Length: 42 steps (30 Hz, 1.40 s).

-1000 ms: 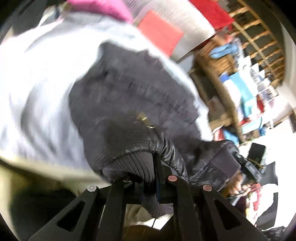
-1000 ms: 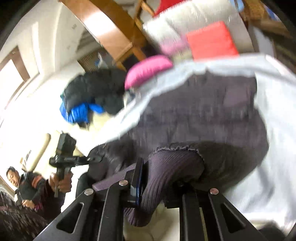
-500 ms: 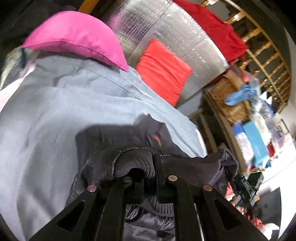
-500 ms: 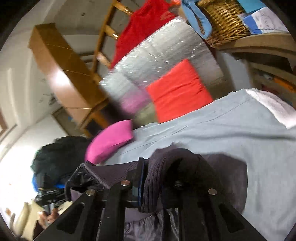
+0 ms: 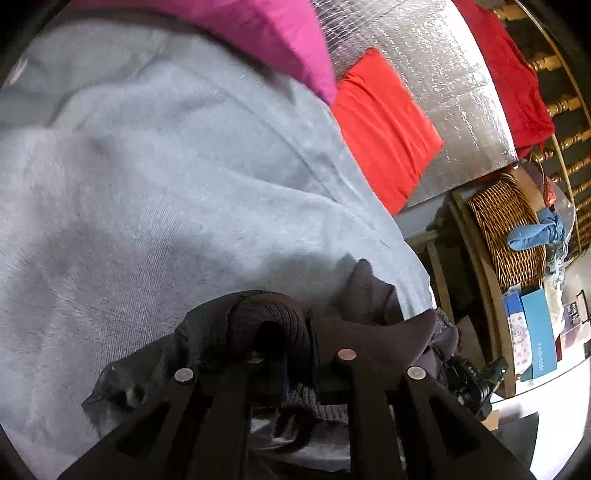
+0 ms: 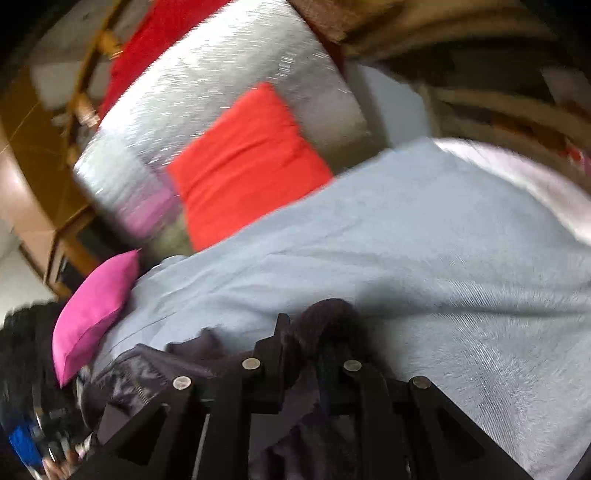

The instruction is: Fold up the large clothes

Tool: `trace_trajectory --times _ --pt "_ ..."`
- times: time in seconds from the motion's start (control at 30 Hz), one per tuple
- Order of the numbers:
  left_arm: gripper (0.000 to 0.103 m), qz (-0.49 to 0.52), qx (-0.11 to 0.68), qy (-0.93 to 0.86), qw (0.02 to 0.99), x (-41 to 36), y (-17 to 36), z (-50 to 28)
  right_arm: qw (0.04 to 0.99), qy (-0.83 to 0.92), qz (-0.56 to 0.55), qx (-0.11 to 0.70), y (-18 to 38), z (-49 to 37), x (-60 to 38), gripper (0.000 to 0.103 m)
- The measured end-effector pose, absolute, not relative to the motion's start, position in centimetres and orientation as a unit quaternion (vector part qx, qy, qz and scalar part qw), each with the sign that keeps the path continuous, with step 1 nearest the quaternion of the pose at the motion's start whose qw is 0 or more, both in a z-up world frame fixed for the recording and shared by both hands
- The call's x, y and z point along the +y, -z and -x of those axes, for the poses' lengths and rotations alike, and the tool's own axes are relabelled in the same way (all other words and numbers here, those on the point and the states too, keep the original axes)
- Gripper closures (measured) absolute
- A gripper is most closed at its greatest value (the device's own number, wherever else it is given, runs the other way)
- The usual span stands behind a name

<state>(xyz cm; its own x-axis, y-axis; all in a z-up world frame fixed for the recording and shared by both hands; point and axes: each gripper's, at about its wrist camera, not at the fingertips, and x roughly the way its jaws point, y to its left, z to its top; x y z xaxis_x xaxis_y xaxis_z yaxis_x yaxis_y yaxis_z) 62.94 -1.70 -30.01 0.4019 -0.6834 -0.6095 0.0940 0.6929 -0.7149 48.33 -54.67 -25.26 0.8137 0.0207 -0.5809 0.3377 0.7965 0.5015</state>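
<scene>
**Both grippers pinch the dark garment over the bed**

The left gripper (image 5: 295, 354) has its jaws nearly closed on the ribbed edge of the dark garment (image 5: 369, 328). The right gripper (image 6: 301, 363) clamps another fold. The garment hangs between them above the grey bedspread (image 5: 166, 184).

Bare grey bedcover (image 5: 155, 192) ahead, pink pillow (image 5: 258, 33) beyond

Both the left gripper (image 5: 297, 350) and the right gripper (image 6: 301, 354) are showing matte black angular fingers with triangular cut-outs and round silver rivets.
</scene>
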Motion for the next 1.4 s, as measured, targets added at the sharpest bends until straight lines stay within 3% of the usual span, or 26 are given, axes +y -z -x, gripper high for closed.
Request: trace_trajectory --times 0.1,0.13,0.17,0.2,0.23,0.27,0.3,0.47,0.7,0.9,1.1,1.17,1.23,1.27,1.3,1.4 --pt "0.090 0.323 0.481 0.256 0.774 -1.1 30.5 -62.2 0.876 0.091 -0.387 0.273 26.3 -47.2 -57.4 0.084" --pt "0.086 0.331 0.481 0.259 0.770 -0.9 30.2 -61.7 0.867 0.094 -0.408 0.270 26.6 -46.9 -58.2 0.083" --pt "0.073 0.338 0.479 0.259 0.768 -0.8 29.9 -61.3 0.856 0.094 -0.431 0.269 26.7 -46.2 -59.0 0.080" --pt "0.053 0.351 0.466 0.261 0.769 -0.4 29.3 -60.5 0.842 0.089 -0.459 0.268 26.7 -45.3 -59.8 0.073" --pt "0.043 0.359 0.451 0.262 0.774 0.0 28.5 -59.4 0.831 0.083 -0.480 0.268 26.7 -44.6 -60.5 0.065" --pt "0.026 0.361 0.441 0.260 0.779 0.2 27.8 -58.7 0.822 0.077 -0.497 0.268 26.5 -43.6 -61.0 0.036" --pt "0.021 0.363 0.421 0.259 0.790 0.6 26.5 -57.2 0.823 0.076 -0.494 0.268 26.0 -42.7 -61.1 0.020" --pt "0.021 0.336 0.408 0.216 0.821 0.8 23.6 -50.4 0.888 0.056 -0.361 0.279 19.4 -39.3 -57.3 0.020" --pt "0.021 0.300 0.434 0.123 0.841 -1.2 25.0 -42.1 0.883 -0.027 -0.184 0.431 15.5 -43.4 -42.8 0.020" --pt "0.021 0.140 0.448 0.082 0.879 -4.9 25.5 -42.2 0.861 -0.011 -0.081 0.502 18.2 -48.3 -32.9 0.020" --pt "0.021 0.099 0.457 0.071 0.881 -4.9 25.8 -43.7 0.807 0.055 -0.049 0.586 24.7 -52.5 -32.1 0.020" --pt "0.021 0.105 0.461 0.070 0.879 -4.5 26.0 -44.2 0.805 0.062 -0.047 0.588 25.9 -52.9 -32.1 0.022" --pt "0.021 0.116 0.465 0.068 0.875 -4.0 26.0 -44.6 0.818 0.058 -0.054 0.570 26.3 -52.8 -32.1 0.039" --pt "0.021 0.119 0.464 0.067 0.875 -3.9 25.9 -44.7 0.823 0.053 -0.050 0.563 26.0 -52.8 -31.9 0.067" --pt "0.021 0.121 0.464 0.066 0.875 -3.8 26.0 -44.7 0.830 0.041 -0.049 0.554 25.4 -52.9 -31.6 0.084" --pt "0.021 0.131 0.463 0.065 0.874 -3.4 25.9 -44.9 0.857 0.055 -0.024 0.511 22.9 -53.2 -31.1 0.092"
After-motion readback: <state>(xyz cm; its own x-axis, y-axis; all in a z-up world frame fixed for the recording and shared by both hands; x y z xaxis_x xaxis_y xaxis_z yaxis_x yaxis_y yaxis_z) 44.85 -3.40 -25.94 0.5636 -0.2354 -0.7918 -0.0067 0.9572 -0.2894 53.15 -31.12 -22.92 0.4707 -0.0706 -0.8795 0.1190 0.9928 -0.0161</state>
